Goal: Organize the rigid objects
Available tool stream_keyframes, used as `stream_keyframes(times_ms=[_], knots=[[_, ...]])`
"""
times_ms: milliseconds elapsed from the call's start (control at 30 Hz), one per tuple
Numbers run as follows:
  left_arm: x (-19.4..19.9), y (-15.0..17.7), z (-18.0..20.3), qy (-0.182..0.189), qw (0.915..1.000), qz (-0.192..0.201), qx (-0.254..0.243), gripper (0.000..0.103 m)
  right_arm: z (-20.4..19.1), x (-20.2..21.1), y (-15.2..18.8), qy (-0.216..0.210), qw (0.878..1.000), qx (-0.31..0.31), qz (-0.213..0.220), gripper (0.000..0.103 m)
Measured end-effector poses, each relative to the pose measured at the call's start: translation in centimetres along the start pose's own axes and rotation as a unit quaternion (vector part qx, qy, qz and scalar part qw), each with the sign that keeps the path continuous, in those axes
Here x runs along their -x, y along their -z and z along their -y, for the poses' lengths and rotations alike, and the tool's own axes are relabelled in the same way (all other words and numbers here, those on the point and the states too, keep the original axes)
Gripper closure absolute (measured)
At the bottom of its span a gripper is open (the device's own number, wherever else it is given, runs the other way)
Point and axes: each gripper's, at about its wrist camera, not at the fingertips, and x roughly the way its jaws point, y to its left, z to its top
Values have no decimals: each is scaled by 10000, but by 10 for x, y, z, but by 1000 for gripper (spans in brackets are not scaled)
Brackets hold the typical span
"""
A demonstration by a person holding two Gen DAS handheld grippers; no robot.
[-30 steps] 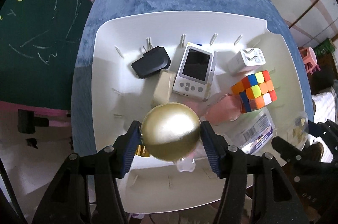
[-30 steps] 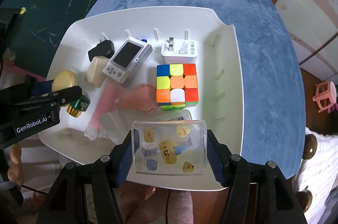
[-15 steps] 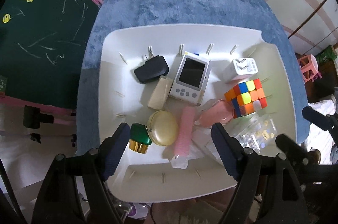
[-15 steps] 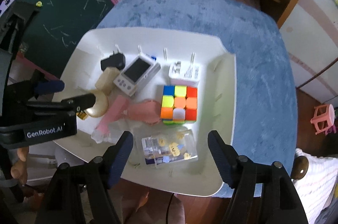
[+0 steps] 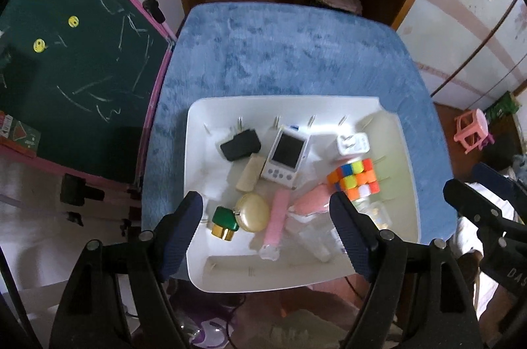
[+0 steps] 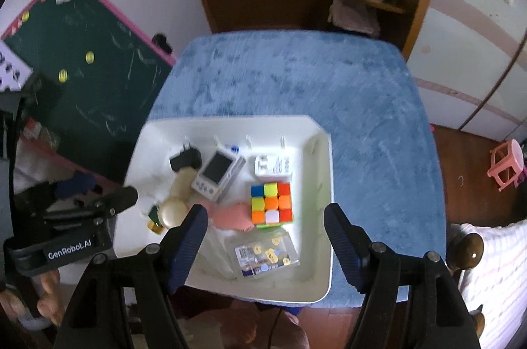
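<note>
Hovering above a white tray that sat on a blue-covered table, both hand-held grippers hung empty. The left gripper had its jaws spread wide with nothing between them, having just been opening, and the right gripper had done likewise and also gripped nothing.

Along the tray's left side lay a black plug adapter near the far edge, a cream bar just beside it, and nearer the front edge a green-and-gold bottle touching a round gold compact. Toward the middle rested a white handheld console, screen up, with a pink stick-shaped item in front of it. Right of that lay a pink rounded thing, partly hidden, whose kind I could not tell. On the tray's right side a white charger lay by the far edge, a colourful puzzle cube just in front of it, and a clear box with yellow stickers near the front right corner.
</note>
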Motion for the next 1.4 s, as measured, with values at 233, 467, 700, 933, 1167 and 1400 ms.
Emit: stream_keyframes(times_ms=[233, 467, 700, 933, 1167, 1400], knots=[[34, -6, 15, -9, 9993, 382, 41, 21, 7, 41, -6, 233, 9979, -190, 576, 29], [55, -8, 26, -61, 9980, 625, 57, 21, 18, 61, -6, 272, 9966, -290, 728, 29], [64, -5, 34, -135, 9972, 733, 54, 21, 25, 81, -4, 341, 9944, -368, 928, 29], [73, -2, 43, -244, 9957, 892, 7, 21, 24, 90, -4, 385, 9932, -252, 1068, 29], [75, 0, 48, -295, 9952, 933, -14, 21, 30, 91, -4, 375, 9932, -289, 1065, 29], [75, 0, 48, -278, 9953, 928, -17, 21, 32, 92, -5, 372, 9933, -280, 1059, 29]])
